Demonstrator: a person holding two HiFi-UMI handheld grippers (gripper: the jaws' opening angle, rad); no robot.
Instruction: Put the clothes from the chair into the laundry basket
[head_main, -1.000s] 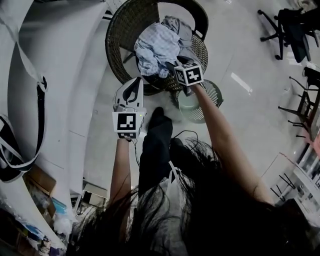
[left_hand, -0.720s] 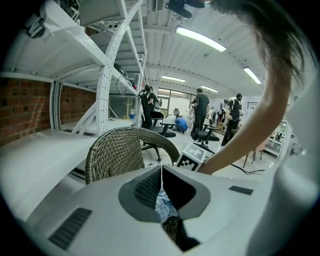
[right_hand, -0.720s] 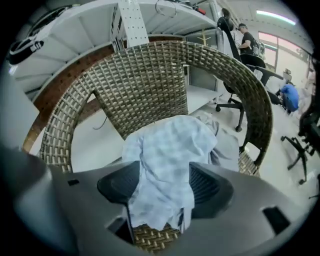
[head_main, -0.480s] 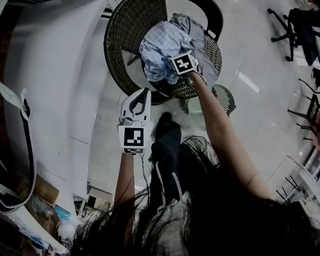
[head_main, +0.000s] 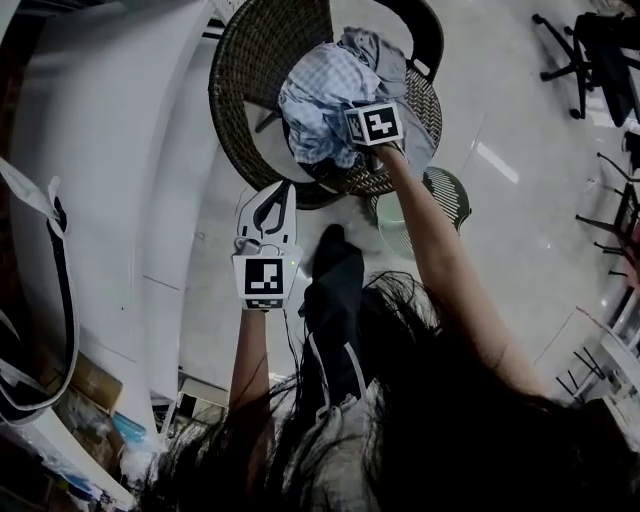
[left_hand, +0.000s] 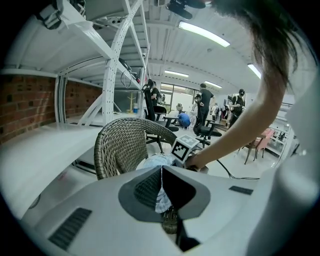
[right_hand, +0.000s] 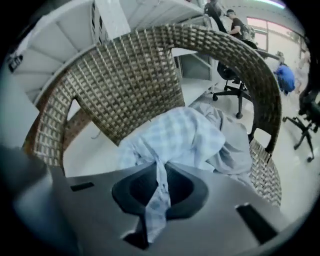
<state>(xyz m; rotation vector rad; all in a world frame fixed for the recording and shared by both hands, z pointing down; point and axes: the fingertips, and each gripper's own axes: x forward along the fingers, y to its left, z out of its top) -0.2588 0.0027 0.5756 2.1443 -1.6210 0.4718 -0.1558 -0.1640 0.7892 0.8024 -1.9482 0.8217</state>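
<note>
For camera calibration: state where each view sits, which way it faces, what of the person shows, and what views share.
Head view: on the head, steeply down at the wicker chair; hair, both forearms, left gripper show.
Left gripper view: on that gripper, across at the chair's side; shut jaws, right forearm show.
Right gripper view: on the right gripper, down into the seat; jaws just closed on the checked shirt.
All share chair and shirt.

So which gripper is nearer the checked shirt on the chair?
Right. The right gripper is on the checked shirt itself, jaws shut on a fold of it. The left gripper hangs short of the wicker chair, jaws together and empty, apart from the shirt.
</note>
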